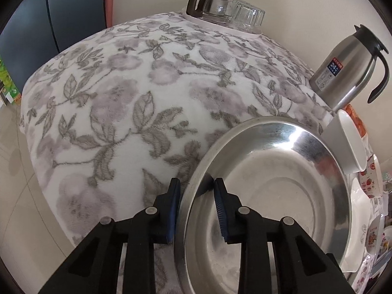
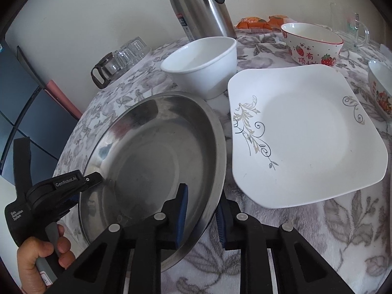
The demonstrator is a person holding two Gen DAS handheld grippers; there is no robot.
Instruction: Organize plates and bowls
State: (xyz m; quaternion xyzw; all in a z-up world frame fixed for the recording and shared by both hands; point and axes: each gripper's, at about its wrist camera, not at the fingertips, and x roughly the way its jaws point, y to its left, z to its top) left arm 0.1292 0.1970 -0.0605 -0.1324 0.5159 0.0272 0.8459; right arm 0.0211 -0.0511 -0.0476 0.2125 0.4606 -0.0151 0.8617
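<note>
A round steel plate (image 1: pixel 269 183) (image 2: pixel 152 152) lies on the flowered tablecloth (image 1: pixel 122 98). My left gripper (image 1: pixel 196 183) has its blue pads on either side of the plate's left rim and is shut on it. In the right wrist view that same left gripper (image 2: pixel 94 178) meets the rim from the left, with a hand (image 2: pixel 41 254) on its handle. My right gripper (image 2: pixel 203 193) is shut on the plate's near right rim, one pad inside and one outside. To the right lies a white square plate (image 2: pixel 306 134) with grey scrollwork.
A white bowl (image 2: pixel 201 73) (image 1: pixel 343 142) stands just behind the steel plate. Farther back are a strawberry-print bowl (image 2: pixel 311 41), another printed bowl (image 2: pixel 379 88), a steel thermos (image 2: pixel 198 5) (image 1: pixel 343 68), a glass mug (image 2: pixel 352 27), and a glass pot with cups (image 1: pixel 213 5).
</note>
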